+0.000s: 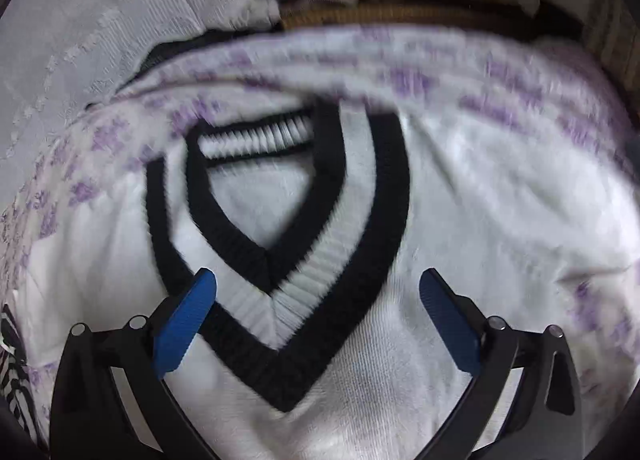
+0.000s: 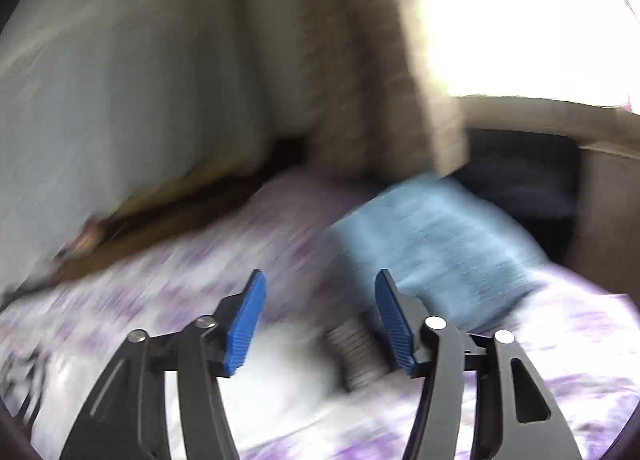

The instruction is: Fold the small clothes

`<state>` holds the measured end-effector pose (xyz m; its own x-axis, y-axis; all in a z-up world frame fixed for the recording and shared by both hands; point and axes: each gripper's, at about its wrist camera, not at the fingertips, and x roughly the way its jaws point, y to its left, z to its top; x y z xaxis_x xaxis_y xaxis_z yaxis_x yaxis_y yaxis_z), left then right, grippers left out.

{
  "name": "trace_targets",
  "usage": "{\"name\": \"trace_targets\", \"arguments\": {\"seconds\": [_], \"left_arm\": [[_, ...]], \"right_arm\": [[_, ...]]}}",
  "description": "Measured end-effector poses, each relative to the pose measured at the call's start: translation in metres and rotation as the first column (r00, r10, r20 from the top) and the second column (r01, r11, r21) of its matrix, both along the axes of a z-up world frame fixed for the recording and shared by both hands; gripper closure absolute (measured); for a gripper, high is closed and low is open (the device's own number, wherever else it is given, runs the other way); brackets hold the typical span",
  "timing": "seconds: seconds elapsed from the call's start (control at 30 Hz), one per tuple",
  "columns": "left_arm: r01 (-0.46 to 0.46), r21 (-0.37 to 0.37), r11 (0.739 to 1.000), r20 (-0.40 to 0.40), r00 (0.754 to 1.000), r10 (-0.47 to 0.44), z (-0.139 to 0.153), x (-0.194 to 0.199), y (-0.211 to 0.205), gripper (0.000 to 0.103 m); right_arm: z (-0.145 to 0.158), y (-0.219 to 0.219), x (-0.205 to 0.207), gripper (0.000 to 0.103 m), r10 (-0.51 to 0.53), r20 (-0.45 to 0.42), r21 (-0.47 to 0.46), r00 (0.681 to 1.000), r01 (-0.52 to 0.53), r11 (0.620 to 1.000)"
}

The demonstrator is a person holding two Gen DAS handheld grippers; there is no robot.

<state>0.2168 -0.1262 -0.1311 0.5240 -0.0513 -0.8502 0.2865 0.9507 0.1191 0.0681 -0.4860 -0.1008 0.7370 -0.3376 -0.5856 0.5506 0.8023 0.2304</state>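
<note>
Straddling sweater neckline (image 1: 280,260), tongs (image 1: 318,288) wide.

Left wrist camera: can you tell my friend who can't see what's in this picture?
A white knitted sweater with a black-striped V-neck collar lies on a white bedsheet with purple flowers. The left gripper, with blue pads on black fingers, hangs wide open just above the collar's point, holding nothing. The picture is slightly blurry.

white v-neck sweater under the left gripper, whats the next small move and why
Probably lower the left gripper and close on the sweater near the black-trimmed collar. Its jaws stand wide open just above the point of the V, holding nothing, and the sweater still lies unfolded on the floral sheet.
</note>
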Motion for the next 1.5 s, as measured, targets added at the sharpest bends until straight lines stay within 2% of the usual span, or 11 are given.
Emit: {"name": "trace_targets", "arguments": {"seconds": [0.07, 0.13, 0.3, 0.4, 0.5, 0.67, 0.9, 1.13, 1.2, 1.27, 1.5], "left_arm": [[0.007, -0.016, 1.0, 0.018, 1.0, -0.006, -0.01, -0.003, 0.001, 0.004], [0.018, -0.014, 1.0, 0.013, 1.0, -0.018, -0.008, -0.006, 0.005, 0.004], [0.036, -0.042, 0.998, -0.013, 0.999, -0.037, 0.009, -0.034, 0.043, 0.004], [0.019, 0.067, 0.998, 0.005, 1.0, -0.02, 0.004, -0.06, 0.075, 0.004], [0.042, -0.051, 0.998, 0.006, 0.999, -0.041, -0.008, -0.089, 0.121, 0.004], [-0.065, -0.183, 0.981, -0.068, 0.996, 0.053, 0.007, -0.14, 0.185, 0.004], [-0.034, -0.28, 0.959, -0.166, 0.986, -0.014, -0.014, -0.216, 0.216, 0.004], [0.037, -0.351, 0.936, -0.16, 0.982, -0.099, -0.018, -0.213, 0.179, 0.006], [0.048, -0.3, 0.953, -0.111, 0.99, -0.085, -0.017, -0.22, 0.173, 0.03], [0.047, -0.301, 0.953, -0.096, 0.992, -0.079, -0.008, -0.227, 0.181, 0.087], [0.003, -0.368, 0.93, -0.143, 0.988, -0.06, 0.001, -0.248, 0.222, 0.093]], "right_arm": [[-0.046, 0.002, 0.039, 0.043, 0.184, -0.213, 0.167, 0.96, -0.15, 0.975], [-0.046, 0.014, 0.043, 0.044, 0.143, -0.252, 0.046, 0.957, -0.136, 0.99], [-0.001, 0.08, 0.014, 0.044, 0.315, -0.111, -0.051, 0.943, -0.322, 0.945], [-0.013, 0.159, 0.0, 0.044, 0.591, -0.16, -0.031, 0.79, -0.603, 0.797], [-0.052, 0.215, 0.009, 0.044, 0.655, -0.356, -0.038, 0.666, -0.711, 0.702], [-0.029, 0.184, -0.019, 0.041, 0.626, -0.218, 0.052, 0.748, -0.632, 0.773], [-0.044, 0.185, -0.079, 0.042, 0.667, -0.18, 0.16, 0.723, -0.648, 0.745], [-0.043, 0.204, -0.106, 0.081, 0.716, -0.151, 0.222, 0.681, -0.683, 0.696], [-0.043, 0.2, -0.106, 0.088, 0.711, -0.126, 0.242, 0.692, -0.674, 0.698], [-0.038, 0.196, -0.112, 0.09, 0.704, -0.097, 0.241, 0.704, -0.67, 0.703], [-0.041, 0.195, -0.112, 0.089, 0.72, -0.19, 0.193, 0.668, -0.693, 0.694]]}}
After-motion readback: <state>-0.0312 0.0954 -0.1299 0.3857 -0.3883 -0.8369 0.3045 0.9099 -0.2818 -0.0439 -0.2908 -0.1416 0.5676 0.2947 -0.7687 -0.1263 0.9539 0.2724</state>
